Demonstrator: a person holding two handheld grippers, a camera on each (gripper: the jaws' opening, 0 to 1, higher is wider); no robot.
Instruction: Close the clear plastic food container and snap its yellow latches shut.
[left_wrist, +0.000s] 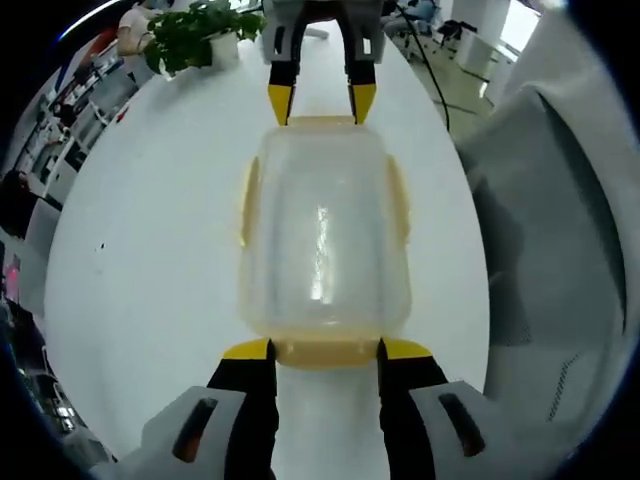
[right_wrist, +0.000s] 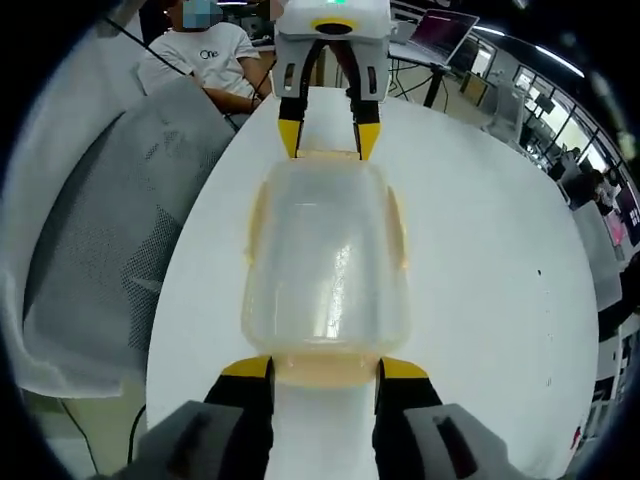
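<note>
While the clear container (left_wrist: 323, 235) is seen lying on the white counter (left_wrist: 150, 250) in the left gripper view, its near yellow latch (left_wrist: 325, 351) is flanked by the left claw (left_wrist: 325, 349), spread wide. In the right gripper view, the opposite latch (right_wrist: 325, 371) is flanked likewise by the wide right claw (right_wrist: 324, 368).

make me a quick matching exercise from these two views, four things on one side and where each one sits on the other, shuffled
Things:
1. food container
2. potted plant
3. grey chair
4. laptop

Places:
A. on the far desk behind the white table
B. pulled up beside the table's edge
C. at the table's far end, past the right gripper
D. lid on, middle of the table, between the two grippers

Pairs: 1-D, 2-C, 3-B, 4-A
</note>
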